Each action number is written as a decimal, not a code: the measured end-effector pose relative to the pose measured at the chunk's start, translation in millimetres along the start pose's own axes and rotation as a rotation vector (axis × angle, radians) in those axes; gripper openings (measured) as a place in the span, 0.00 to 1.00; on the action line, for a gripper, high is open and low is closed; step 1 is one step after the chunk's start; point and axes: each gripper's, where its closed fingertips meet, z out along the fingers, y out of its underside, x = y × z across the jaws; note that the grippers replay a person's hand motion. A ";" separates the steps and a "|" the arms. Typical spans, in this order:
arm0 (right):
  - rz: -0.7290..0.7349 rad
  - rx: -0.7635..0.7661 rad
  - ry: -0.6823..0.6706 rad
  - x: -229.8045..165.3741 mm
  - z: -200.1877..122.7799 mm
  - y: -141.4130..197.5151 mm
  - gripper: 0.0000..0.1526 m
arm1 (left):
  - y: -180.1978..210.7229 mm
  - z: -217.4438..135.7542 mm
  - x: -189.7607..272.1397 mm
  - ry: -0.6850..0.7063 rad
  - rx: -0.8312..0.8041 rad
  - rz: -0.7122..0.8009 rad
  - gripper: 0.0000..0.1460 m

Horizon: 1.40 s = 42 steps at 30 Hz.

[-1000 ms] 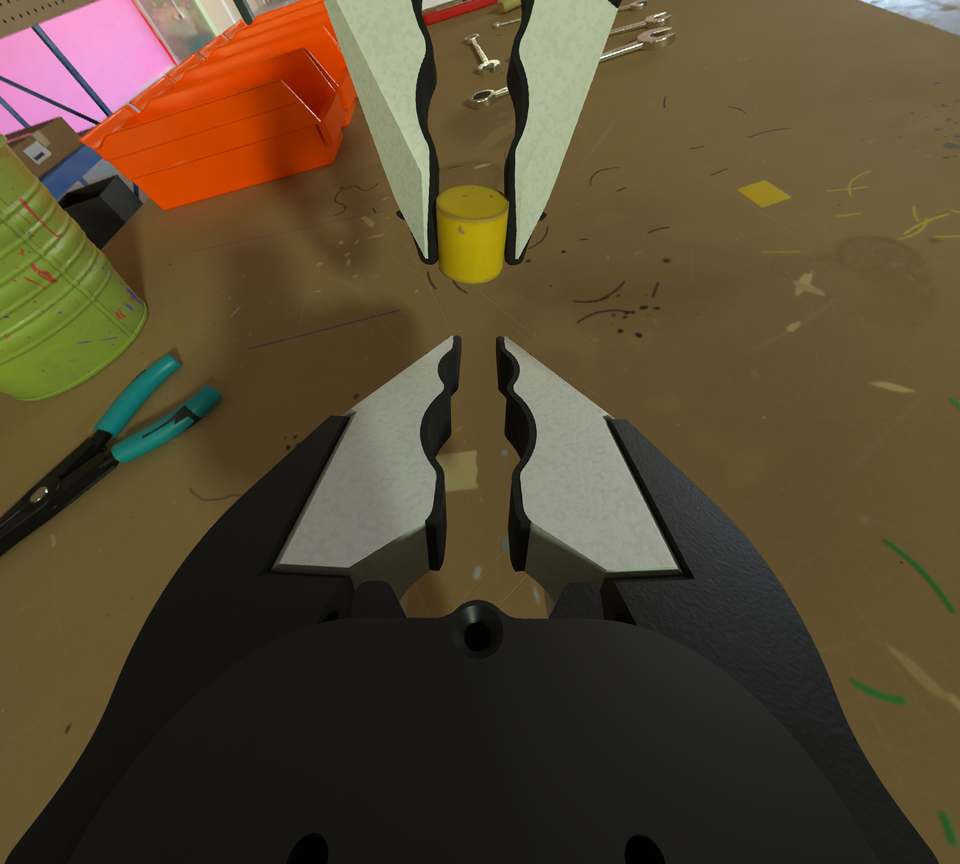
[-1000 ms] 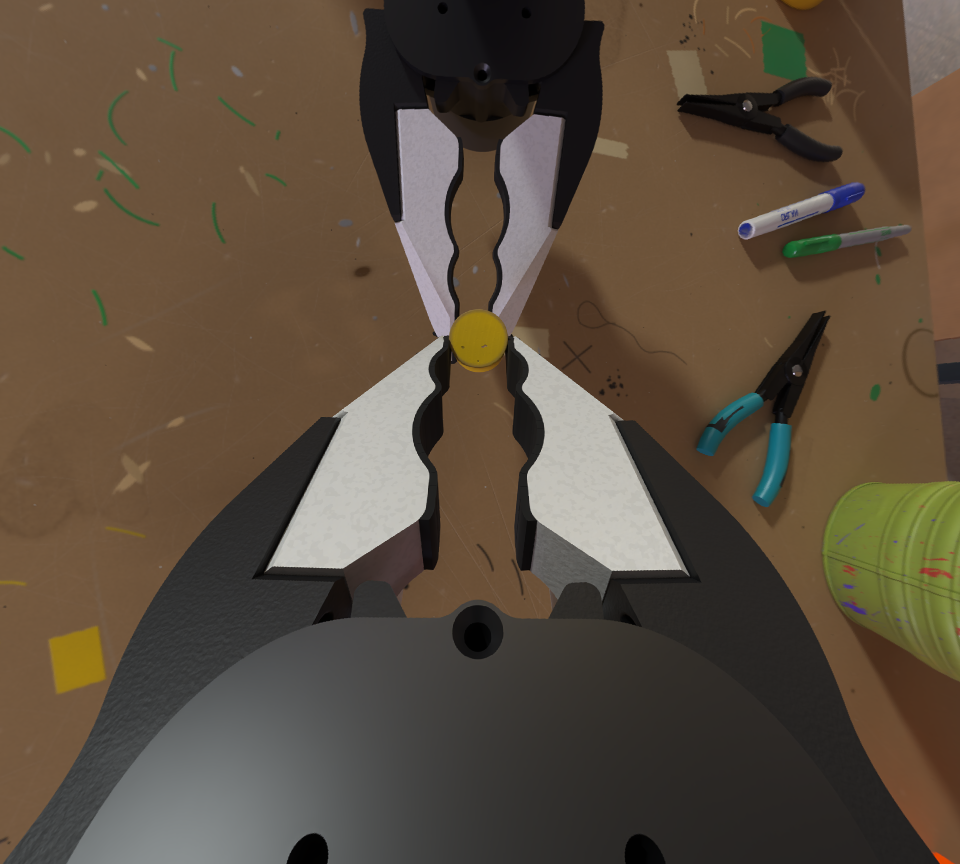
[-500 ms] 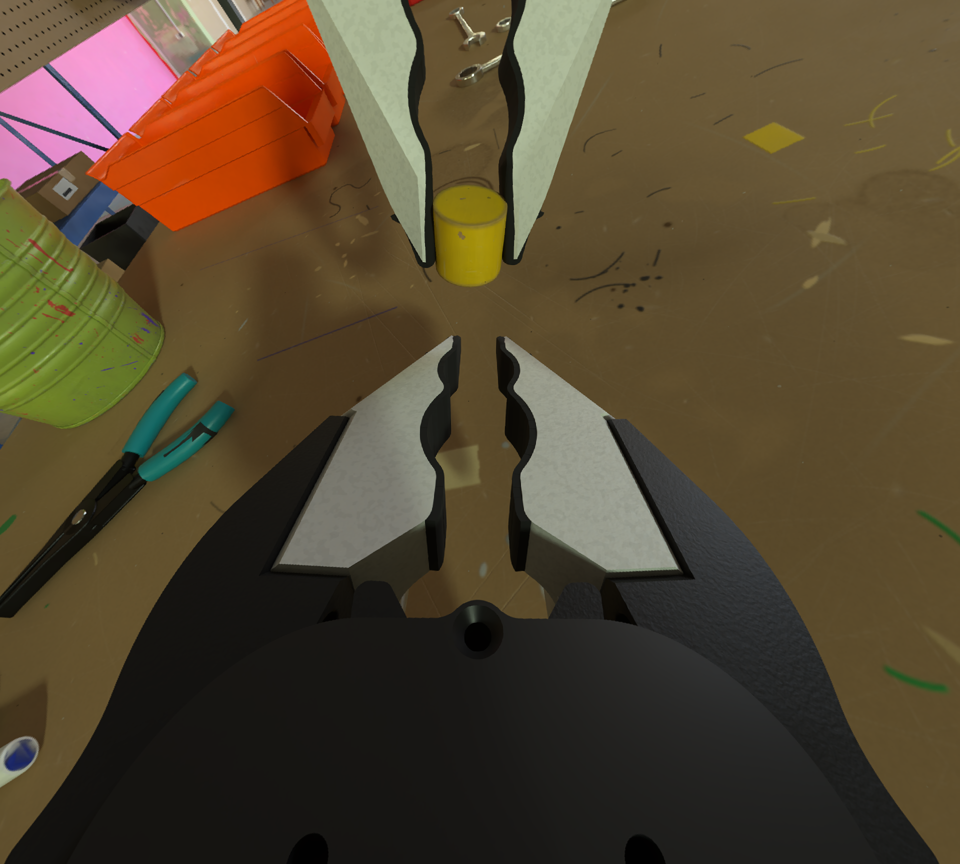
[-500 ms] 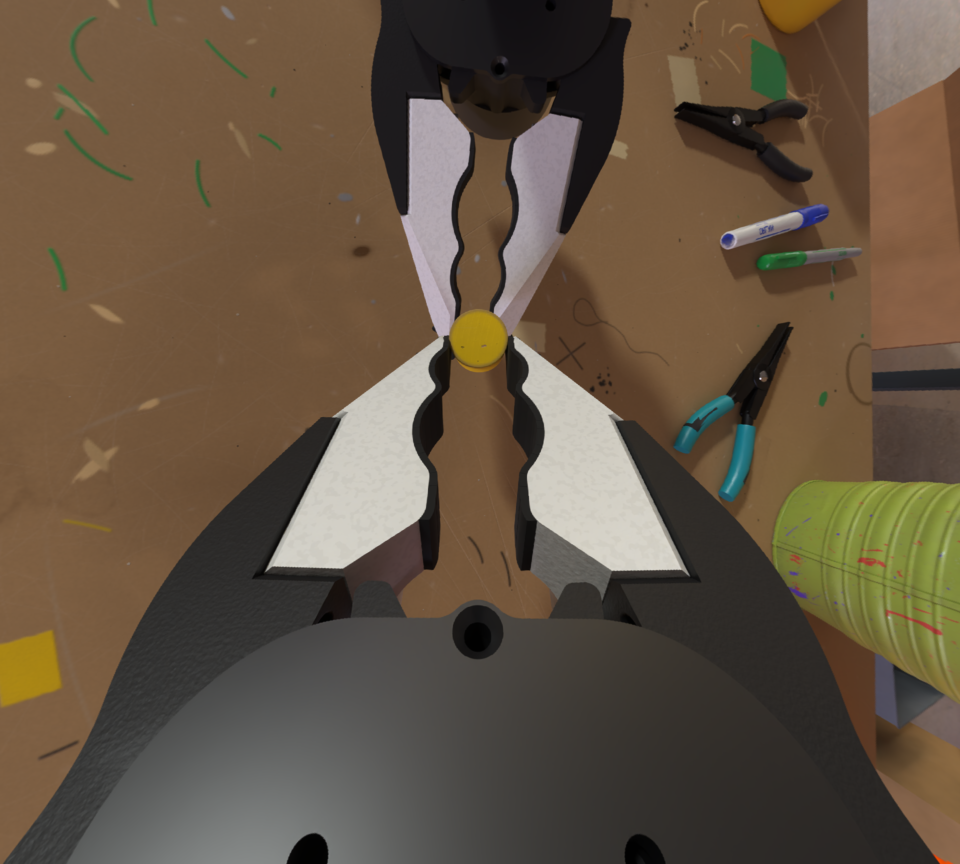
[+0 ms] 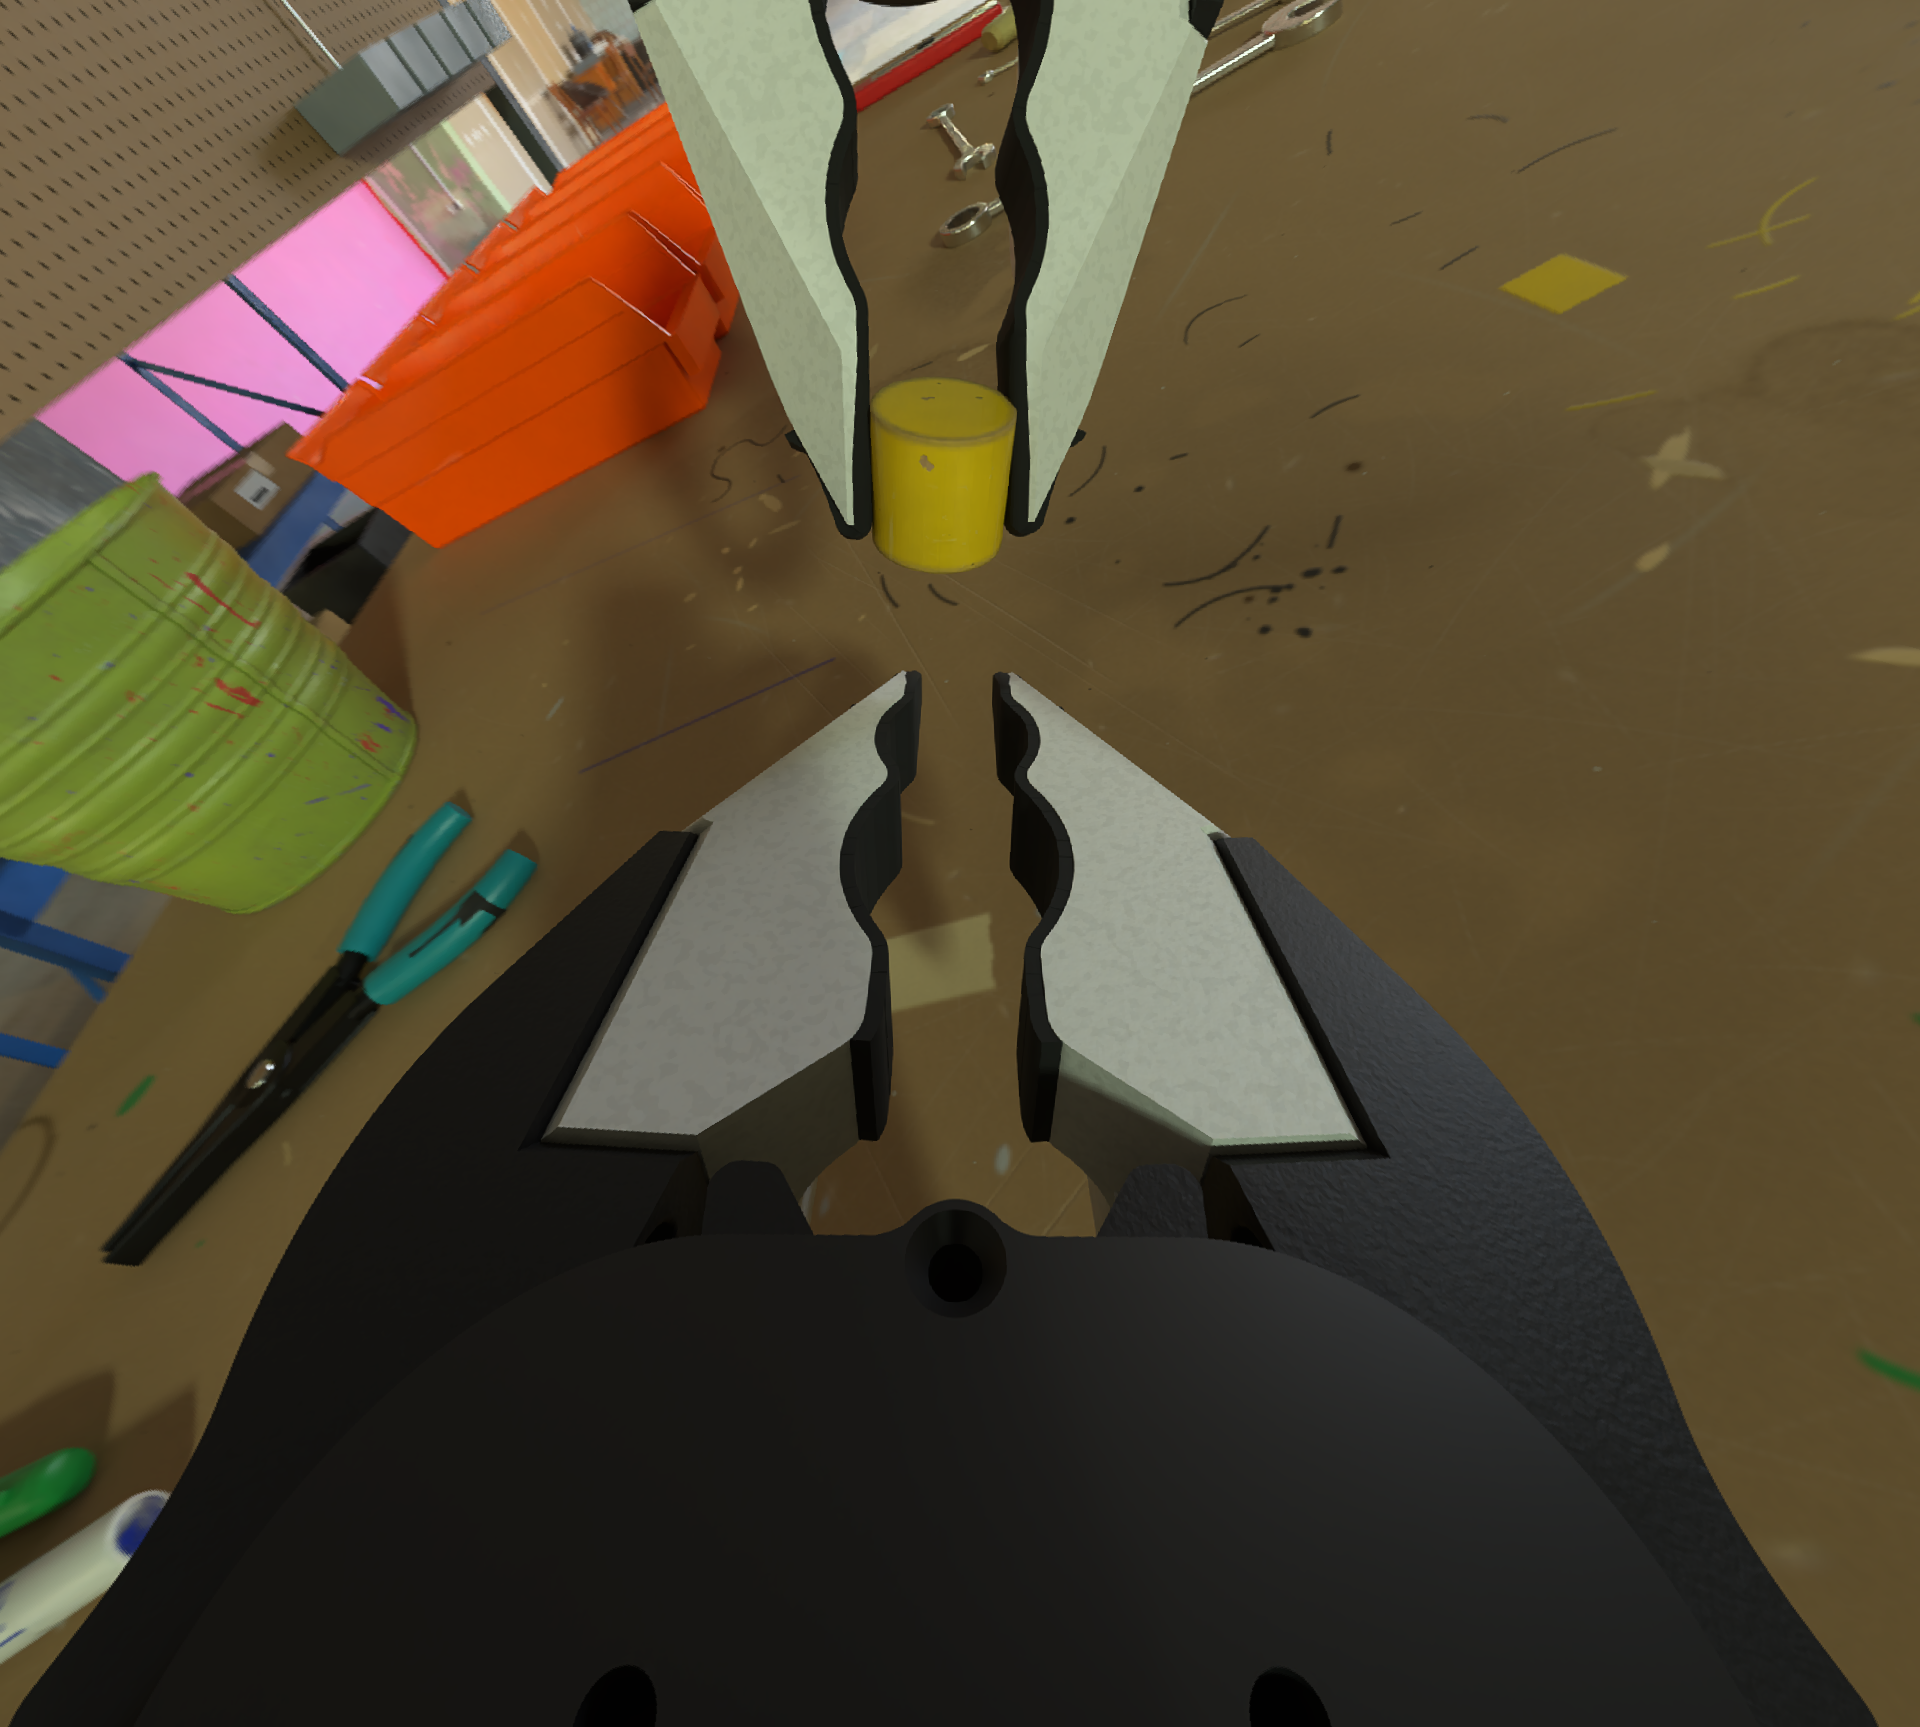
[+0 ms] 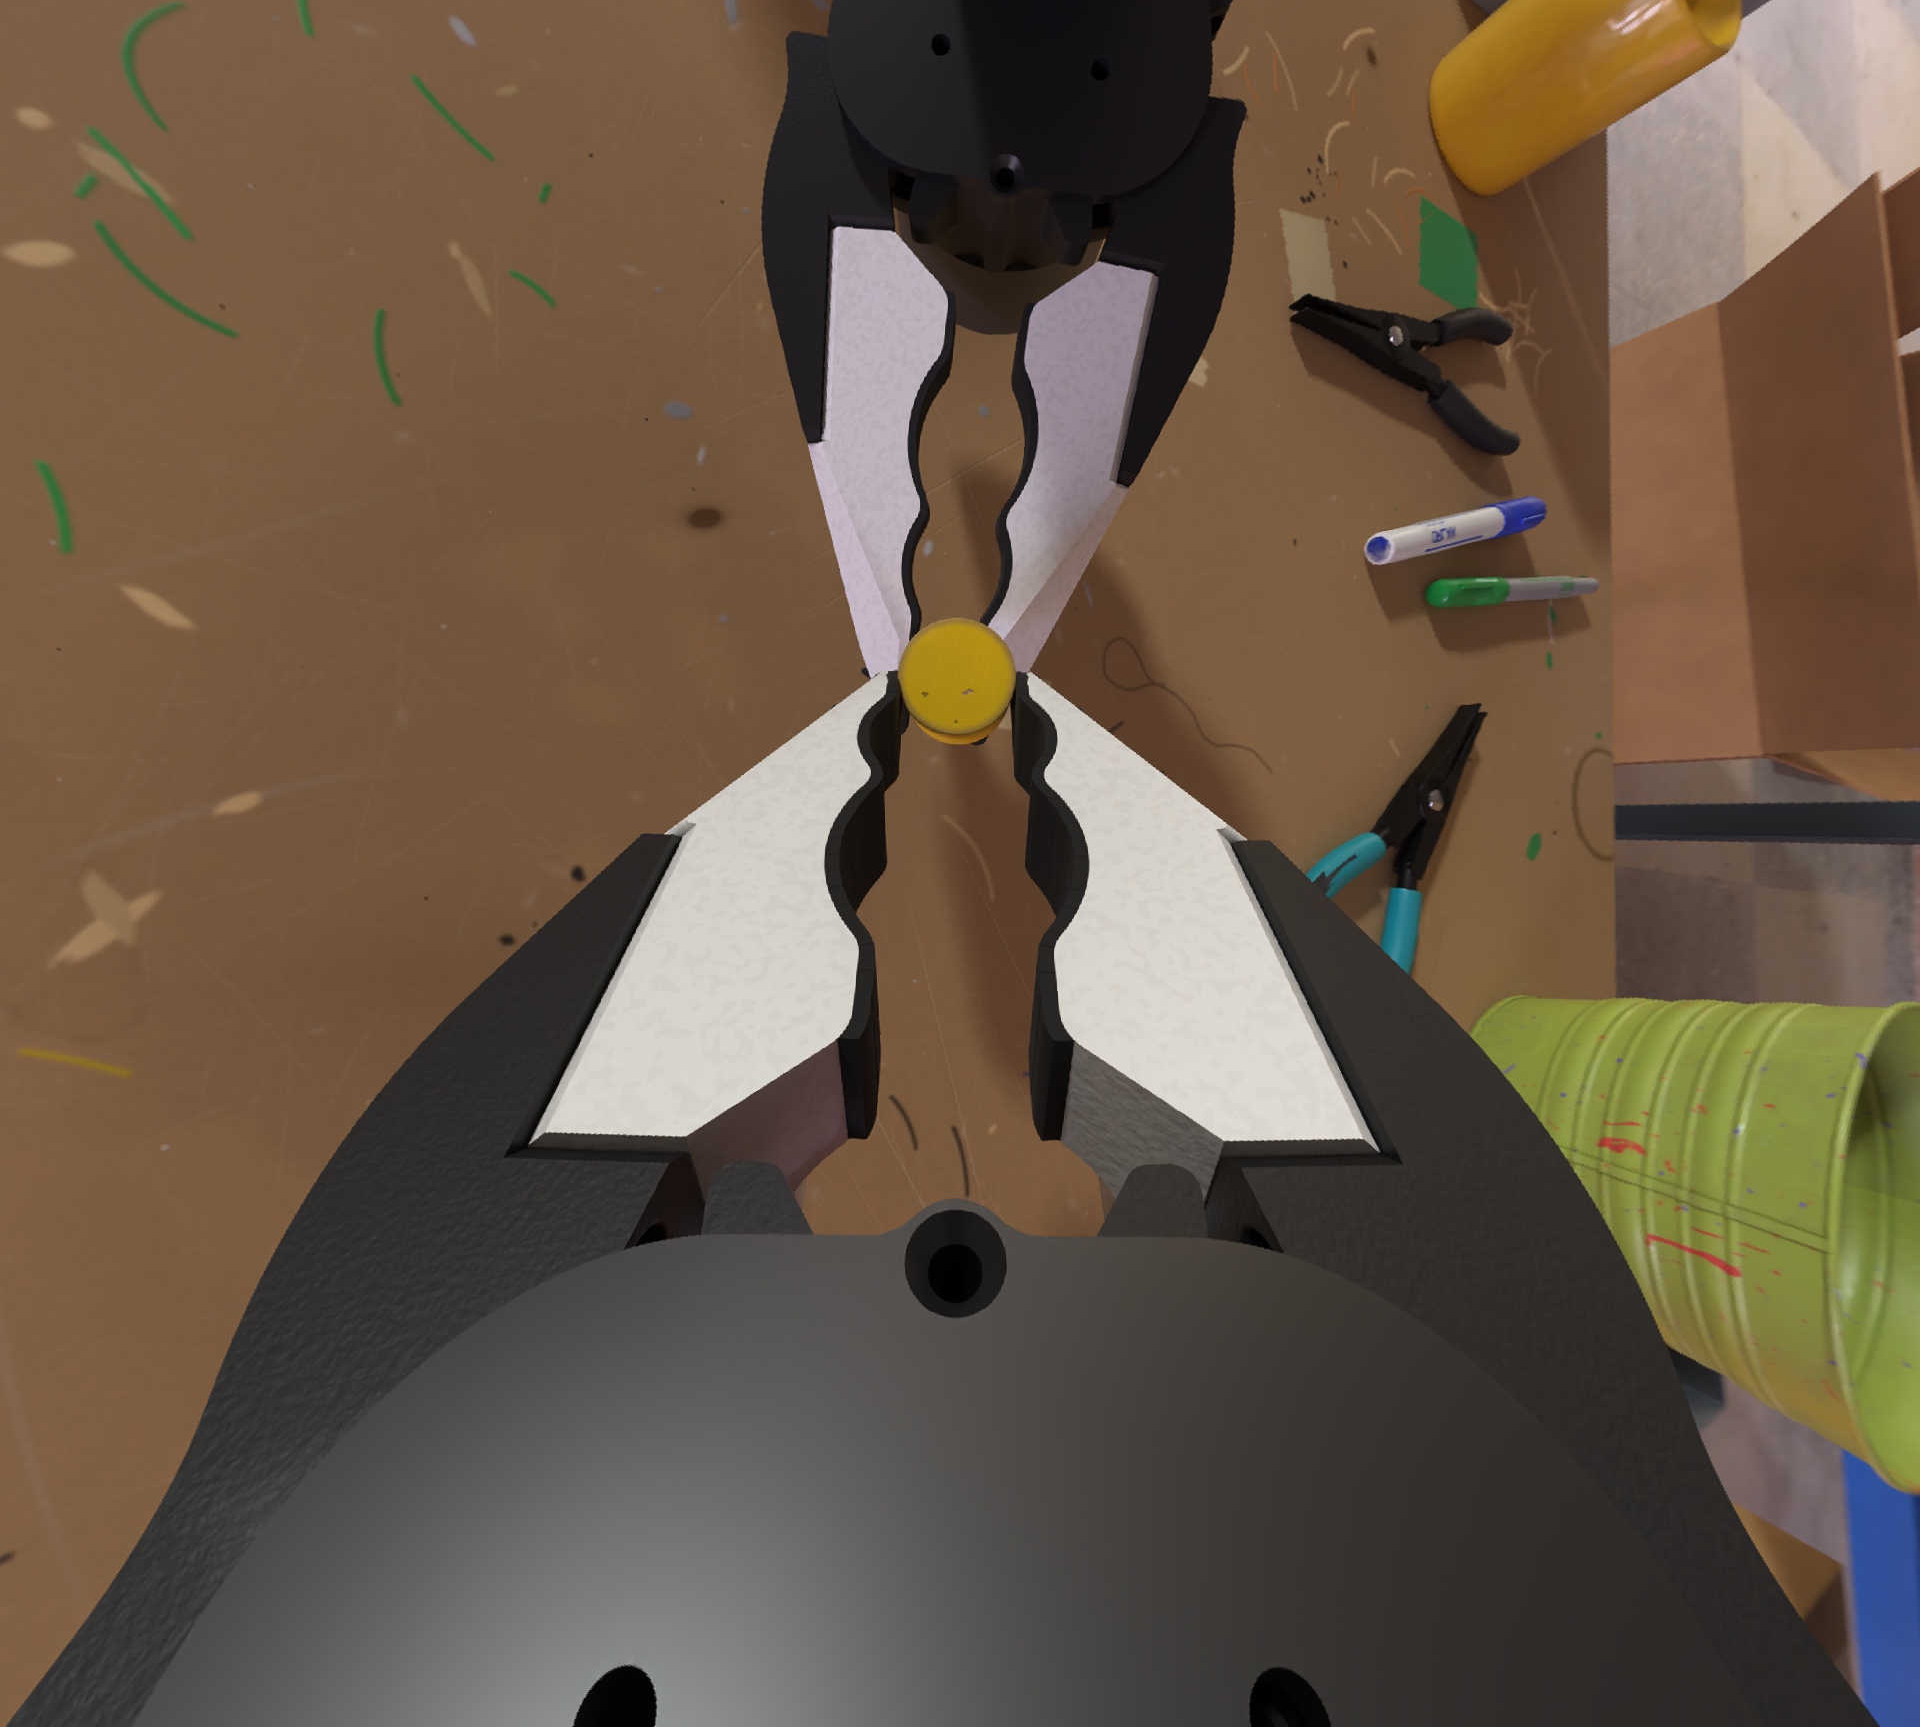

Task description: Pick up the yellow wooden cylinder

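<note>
The yellow wooden cylinder (image 5: 940,472) is upright between the pale fingers of my right gripper (image 5: 940,526), which comes down from above and is shut on it. It hangs just above the brown table (image 5: 1558,742). In the right wrist view I see the cylinder's round top (image 6: 956,675) clamped at the tips of my right gripper (image 6: 956,703). My left gripper (image 5: 954,682) sits low, just short of the cylinder and pointing at it, its jaws nearly together with nothing between them. It also shows in the right wrist view (image 6: 956,607), below the cylinder.
A green paint-splattered bucket (image 5: 177,701) and teal-handled pliers (image 5: 395,939) lie to the left, with orange bins (image 5: 540,389) behind them. Wrenches (image 5: 1268,15) lie at the far end. A yellow cup (image 6: 1579,36), black pliers (image 6: 1413,358) and two markers (image 6: 1455,529) lie near the table edge.
Both grippers have risen together with the cylinder still held. The table and tools look farther off, and the bucket and table edge have come further into view.
</note>
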 end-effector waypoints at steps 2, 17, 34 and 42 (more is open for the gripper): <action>-0.024 -0.007 0.020 -0.1 -0.3 0.3 0.13 | -0.2 0.4 -1.6 -0.027 0.003 0.034 0.09; -0.062 0.017 0.146 8.7 -4.6 -1.1 0.13 | -5.2 0.1 -13.7 -0.163 0.016 0.141 0.09; 0.157 0.208 0.187 37.0 -47.6 14.5 0.13 | -3.3 2.3 -10.3 -0.090 0.010 0.000 0.09; 0.259 0.258 0.143 39.0 -48.5 21.0 0.13 | -1.4 0.2 -21.5 0.008 0.025 -0.423 0.09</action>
